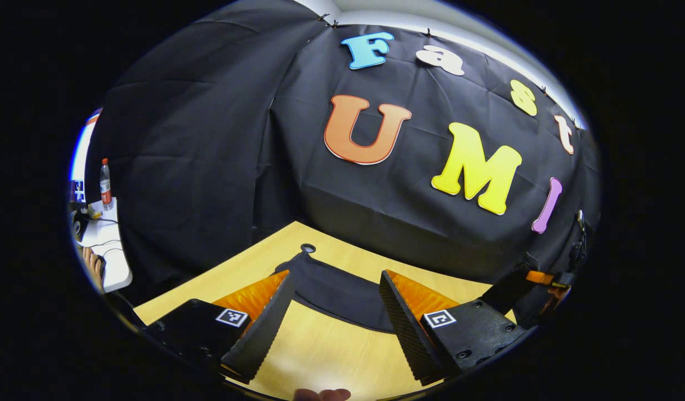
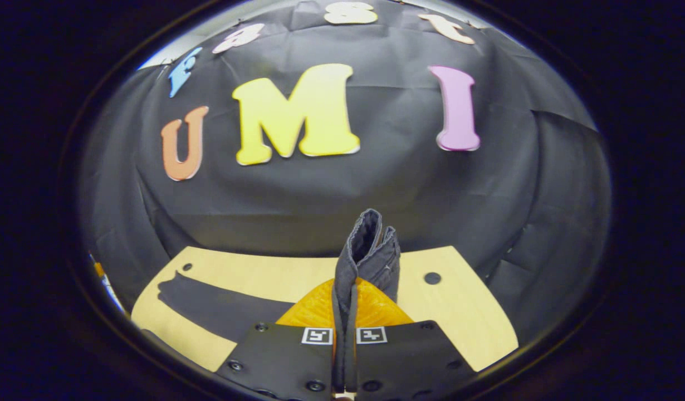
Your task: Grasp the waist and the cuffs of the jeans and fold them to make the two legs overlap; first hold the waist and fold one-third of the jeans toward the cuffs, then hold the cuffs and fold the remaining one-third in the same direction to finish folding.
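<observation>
I am pinching a bunched fold of the dark jeans between the pressed-together fingers of my right gripper, the cloth standing up above the tips and the rest trailing flat across the wooden table toward the left of the right gripper view. My left gripper is hovering with its jaws spread wide and gripping nothing, a stretch of the jeans lying on the table just beyond its fingertips.
</observation>
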### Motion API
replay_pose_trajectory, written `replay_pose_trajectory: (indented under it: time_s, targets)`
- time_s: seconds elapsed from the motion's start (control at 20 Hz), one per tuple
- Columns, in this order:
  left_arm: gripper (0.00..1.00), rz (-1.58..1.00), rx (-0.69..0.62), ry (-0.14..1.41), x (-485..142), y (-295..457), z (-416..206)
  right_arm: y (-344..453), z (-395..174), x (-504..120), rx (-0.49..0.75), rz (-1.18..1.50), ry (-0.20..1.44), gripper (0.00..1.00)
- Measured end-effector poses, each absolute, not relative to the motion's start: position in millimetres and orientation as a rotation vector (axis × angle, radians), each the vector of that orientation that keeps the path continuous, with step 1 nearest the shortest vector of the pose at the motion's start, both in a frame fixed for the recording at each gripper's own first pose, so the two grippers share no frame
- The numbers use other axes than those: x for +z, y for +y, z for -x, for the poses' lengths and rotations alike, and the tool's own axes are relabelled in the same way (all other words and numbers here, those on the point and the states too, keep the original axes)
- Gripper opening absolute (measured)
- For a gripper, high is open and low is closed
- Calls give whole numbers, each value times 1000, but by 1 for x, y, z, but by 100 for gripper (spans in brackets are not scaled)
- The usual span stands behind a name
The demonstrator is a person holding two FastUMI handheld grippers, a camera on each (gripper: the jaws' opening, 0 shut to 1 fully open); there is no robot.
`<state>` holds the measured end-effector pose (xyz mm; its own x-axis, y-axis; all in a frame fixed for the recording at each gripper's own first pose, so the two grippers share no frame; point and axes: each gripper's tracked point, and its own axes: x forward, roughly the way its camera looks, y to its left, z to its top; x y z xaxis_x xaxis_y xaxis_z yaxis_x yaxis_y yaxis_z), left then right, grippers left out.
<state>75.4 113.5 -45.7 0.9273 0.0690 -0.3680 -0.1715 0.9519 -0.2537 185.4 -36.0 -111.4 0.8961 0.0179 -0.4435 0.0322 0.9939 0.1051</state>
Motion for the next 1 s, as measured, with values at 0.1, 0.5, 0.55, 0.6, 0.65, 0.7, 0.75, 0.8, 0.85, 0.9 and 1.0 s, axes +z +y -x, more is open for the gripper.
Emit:
replay_pose_trajectory:
  time_s: [0.1,0.5,0.55,0.6,0.65,0.7,0.75,0.8,0.85,0.9,1.0]
  targets:
    - [99,243,119,352,-45,128,-74,12,-193,-108,48,-103,450,1]
    - [98,202,145,325,-38,179,-58,171,-204,-182,193,-39,544,1]
    - [98,204,156,328,-39,186,-56,182,-204,-197,200,-17,562,1]
    - [98,207,168,332,-41,194,-52,196,-204,-215,206,5,582,1]
    - [98,213,177,337,-43,201,-50,206,-204,-232,210,23,605,1]
    - [98,220,190,344,-46,207,-47,215,-206,-249,213,44,631,0]
    - [98,227,201,353,-50,214,-46,223,-207,-266,214,67,653,0]
    - [98,235,212,362,-54,220,-44,231,-207,-283,213,84,674,0]
    - [98,240,224,368,-57,225,-43,239,-207,-298,213,103,698,0]
    - [98,245,237,373,-61,230,-42,242,-210,-309,217,132,707,1]
    - [98,259,254,381,-64,237,-41,251,-208,-327,227,198,720,1]
